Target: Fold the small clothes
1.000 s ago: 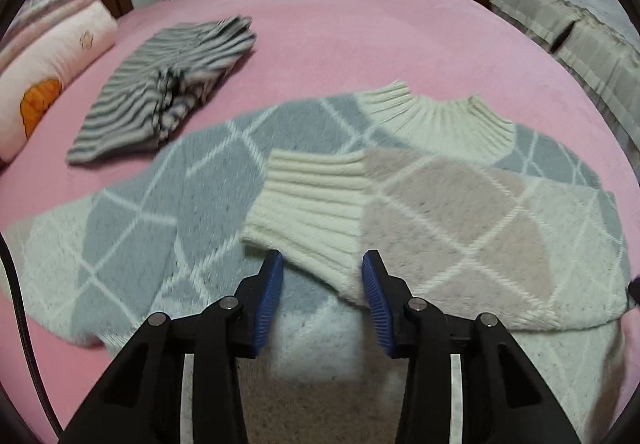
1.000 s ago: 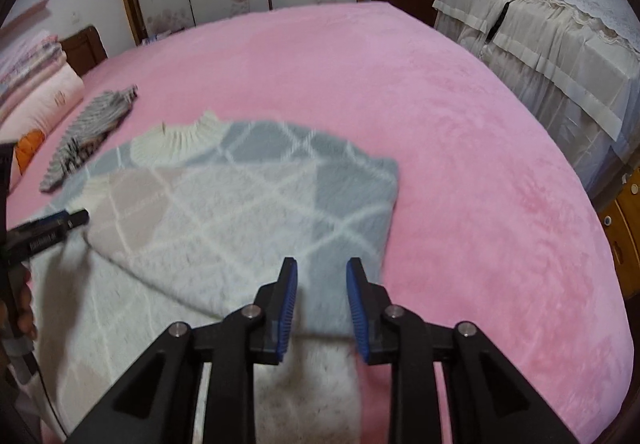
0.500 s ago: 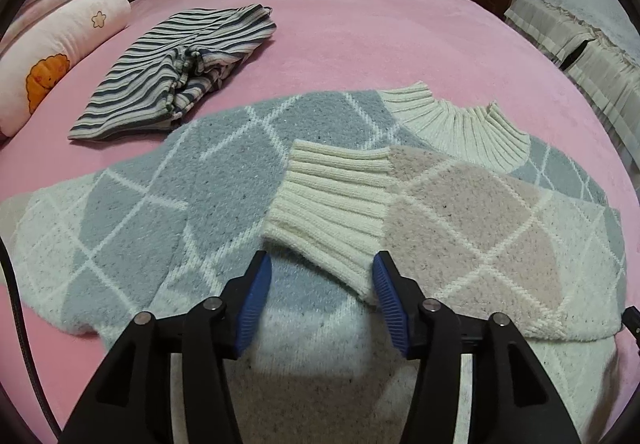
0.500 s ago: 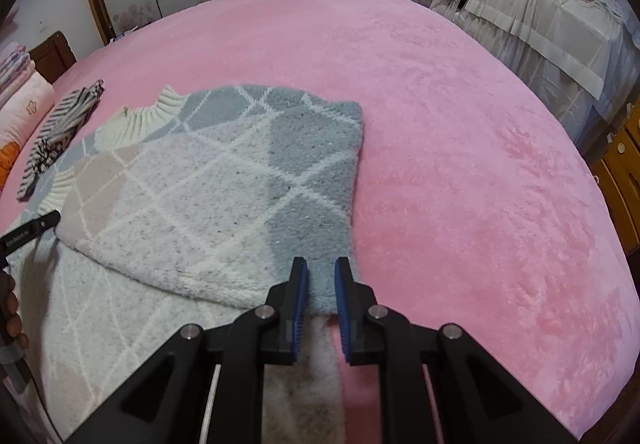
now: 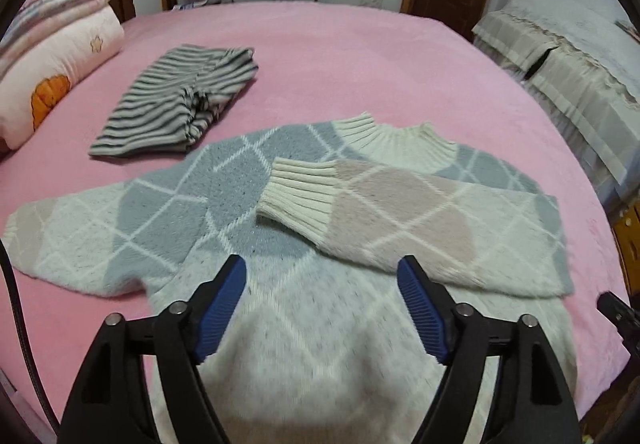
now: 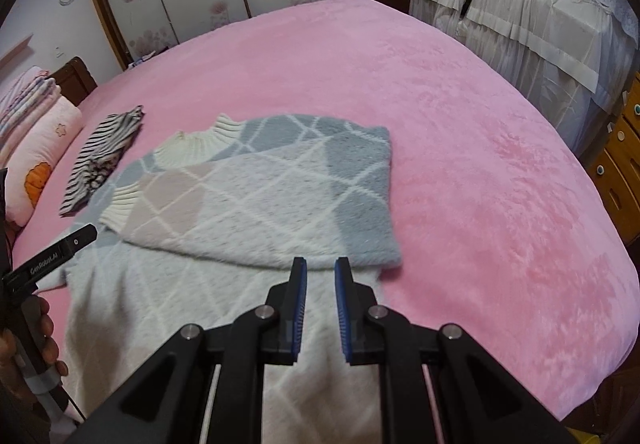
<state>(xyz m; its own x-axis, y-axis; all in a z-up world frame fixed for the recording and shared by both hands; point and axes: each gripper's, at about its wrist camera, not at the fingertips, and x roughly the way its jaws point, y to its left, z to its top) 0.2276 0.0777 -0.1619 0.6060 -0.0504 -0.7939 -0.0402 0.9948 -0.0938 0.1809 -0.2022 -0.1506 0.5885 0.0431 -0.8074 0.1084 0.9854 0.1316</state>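
Pink plush bed (image 5: 360, 56) carries argyle knit sweater (image 5: 224, 204), right sleeve (image 5: 420, 228) crossed over chest (half-folded). My left gripper (image 5: 322, 304) just opened wide, empty; right gripper (image 6: 321, 308) nearly shut, holding nothing.

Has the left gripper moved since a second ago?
Yes. The left gripper has pulled back from the sleeve cuff, its jaws just opening, nothing between them.
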